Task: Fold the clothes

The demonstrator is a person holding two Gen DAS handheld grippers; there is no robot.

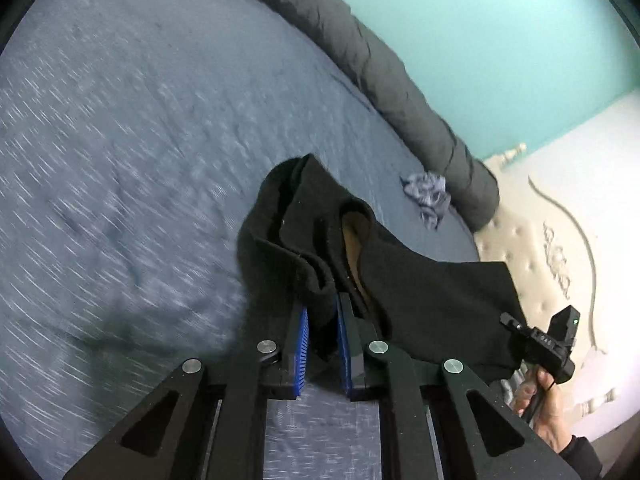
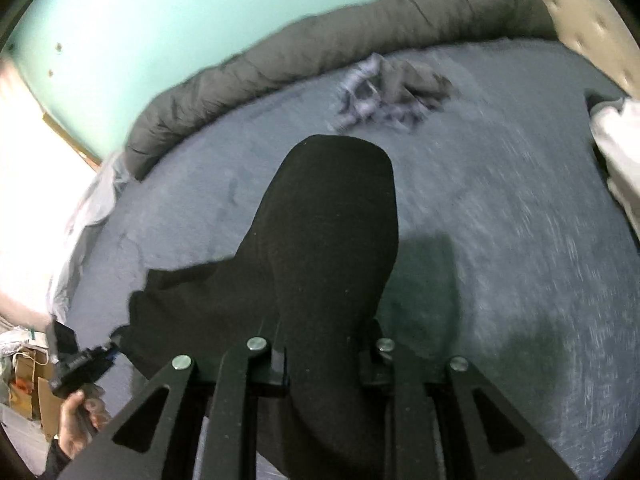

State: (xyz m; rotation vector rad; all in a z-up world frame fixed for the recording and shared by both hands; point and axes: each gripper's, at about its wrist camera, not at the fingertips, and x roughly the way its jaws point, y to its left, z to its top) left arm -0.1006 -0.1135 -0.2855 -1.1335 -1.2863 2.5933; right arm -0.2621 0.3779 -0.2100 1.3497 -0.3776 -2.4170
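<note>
A black garment point(image 1: 400, 280) hangs between both grippers above the blue-grey bed sheet point(image 1: 140, 160). My left gripper point(image 1: 323, 320) is shut on one bunched edge of it, between the blue pads point(image 1: 302, 344). The cloth stretches right to my right gripper point(image 1: 516, 326), seen from the side and clamped on the far corner. In the right wrist view the black garment point(image 2: 328, 248) drapes over my right gripper point(image 2: 326, 356) and hides its fingertips. The left gripper point(image 2: 106, 350) shows at lower left, holding the other end.
A rolled dark grey duvet point(image 1: 380, 64) lies along the bed's far edge against a teal wall point(image 1: 500, 40). A crumpled grey patterned cloth point(image 1: 430, 196) lies on the sheet near it. A tufted cream headboard point(image 1: 532, 264) stands on the right. White fabric point(image 2: 620, 152) lies at the bed's right edge.
</note>
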